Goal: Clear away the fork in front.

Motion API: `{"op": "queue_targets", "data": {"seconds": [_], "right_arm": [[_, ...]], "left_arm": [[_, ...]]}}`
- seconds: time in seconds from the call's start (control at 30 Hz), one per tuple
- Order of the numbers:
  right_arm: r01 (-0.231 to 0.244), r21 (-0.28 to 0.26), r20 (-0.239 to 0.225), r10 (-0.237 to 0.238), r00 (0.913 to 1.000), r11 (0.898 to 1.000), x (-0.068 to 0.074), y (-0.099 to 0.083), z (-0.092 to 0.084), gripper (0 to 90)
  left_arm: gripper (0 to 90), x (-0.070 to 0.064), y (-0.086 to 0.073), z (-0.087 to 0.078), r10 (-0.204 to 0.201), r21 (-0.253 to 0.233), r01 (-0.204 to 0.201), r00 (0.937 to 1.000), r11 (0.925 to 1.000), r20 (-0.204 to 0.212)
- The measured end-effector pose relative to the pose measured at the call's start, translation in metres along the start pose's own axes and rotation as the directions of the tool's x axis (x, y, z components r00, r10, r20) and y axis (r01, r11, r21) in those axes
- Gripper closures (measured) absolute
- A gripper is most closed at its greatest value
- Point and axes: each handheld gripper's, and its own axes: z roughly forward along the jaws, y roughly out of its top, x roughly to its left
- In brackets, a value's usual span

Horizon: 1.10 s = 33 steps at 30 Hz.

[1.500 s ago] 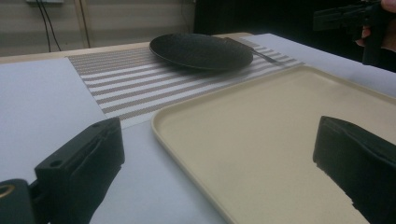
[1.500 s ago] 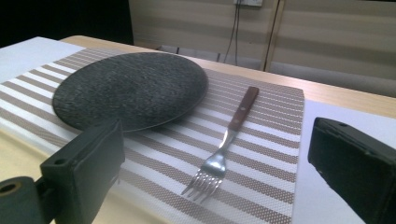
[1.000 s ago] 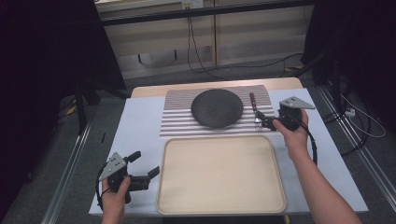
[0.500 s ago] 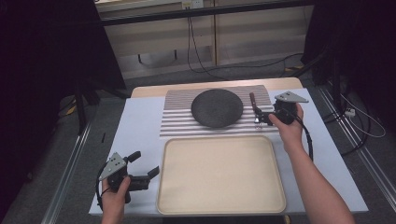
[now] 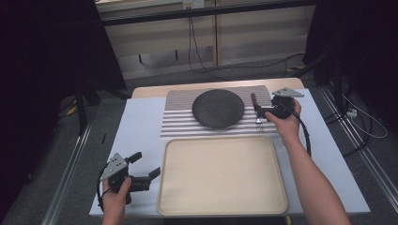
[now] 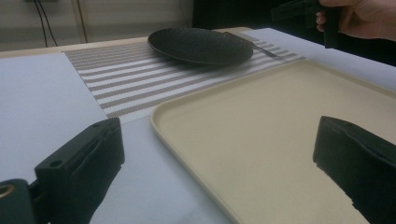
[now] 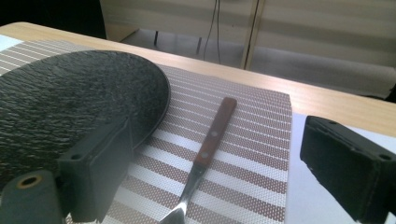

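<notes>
**Right gripper view: wooden-handled fork framed between open jaws**

Seen from the right gripper (image 7: 212,186), the wood-handled metal fork (image 7: 205,154) lies flat on the brown-and-white striped placemat (image 7: 252,140), just beside the round black textured plate (image 7: 70,102). The jaws have just been closing a little, yet the fork is not gripped. By the cream rectangular tray (image 5: 220,176), the left gripper (image 5: 143,180) is held wide open, with nothing grasped.
</notes>
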Motion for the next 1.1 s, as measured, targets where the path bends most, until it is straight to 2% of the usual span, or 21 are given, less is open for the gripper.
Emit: {"op": "queue_targets", "data": {"seconds": [0.2, 0.27, 0.37, 0.43, 0.5, 0.63, 0.77, 0.83, 1.03, 1.1], "right_arm": [[-0.011, 0.039, 0.017, 0.011, 0.9998, 0.999, -0.004, -0.007, 0.011, 16.9], [-0.028, 0.046, 0.0, 0.028, 0.9996, 0.999, -0.005, -0.01, 0.015, 17.5], [-0.035, 0.054, 0.001, 0.035, 0.9994, 0.998, -0.005, -0.011, 0.019, 19.6], [-0.016, 0.07, 0.015, 0.015, 0.9998, 0.997, -0.006, -0.01, 0.021, 20.2], [-0.009, 0.078, 0.01, 0.008, 0.9999, 0.997, -0.006, -0.007, 0.023, 22.1], [-0.026, 0.085, -0.005, 0.027, 0.9996, 0.996, -0.004, -0.002, 0.027, 31.5], [-0.021, 0.088, -0.003, 0.021, 0.9998, 0.996, -0.003, -0.001, 0.032, 38.1], [-0.03, 0.112, -0.002, 0.03, 0.9995, 0.993, -0.004, -0.001, 0.035, 45.1], [-0.031, 0.142, -0.007, 0.033, 0.9994, 0.989, -0.002, -0.001, 0.041, 49.9], [-0.019, 0.172, -0.009, 0.021, 0.9997, 0.985, 0.0, -0.003, 0.045, 55.3]], "left_arm": [[2.1, 0.0, 0.0, 0.0, 0.002, 0.0, -0.002, 1.0, 1.0, -0.002], [2.1, 0.001, 0.0, 0.0, 0.001, 0.0, -0.001, 1.0, 1.0, -0.004], [2.1, 0.001, 0.0, 0.0, 0.003, 0.003, -0.003, 0.9999, 1.0, -0.011], [2.1, 0.001, 0.0, 0.0, 0.001, 0.002, -0.001, 0.9999, 1.0, -0.012], [2.1, 0.001, 0.0, 0.0, 0.001, 0.002, -0.001, 0.9999, 1.0, -0.013], [2.1, 0.001, 0.0, 0.001, 0.002, 0.006, -0.002, 0.9999, 1.0, -0.012], [2.1, 0.001, 0.0, 0.001, 0.004, 0.007, -0.004, 1.0, 1.0, -0.009], [2.2, 0.001, 0.0, 0.001, 0.005, 0.005, -0.005, 0.9999, 1.0, -0.01], [2.1, 0.001, 0.0, 0.001, 0.003, 0.004, -0.003, 0.9999, 1.0, -0.014], [2.2, 0.0, 0.0, 0.001, 0.0, 0.005, 0.0, 0.9999, 1.0, -0.012]]}}
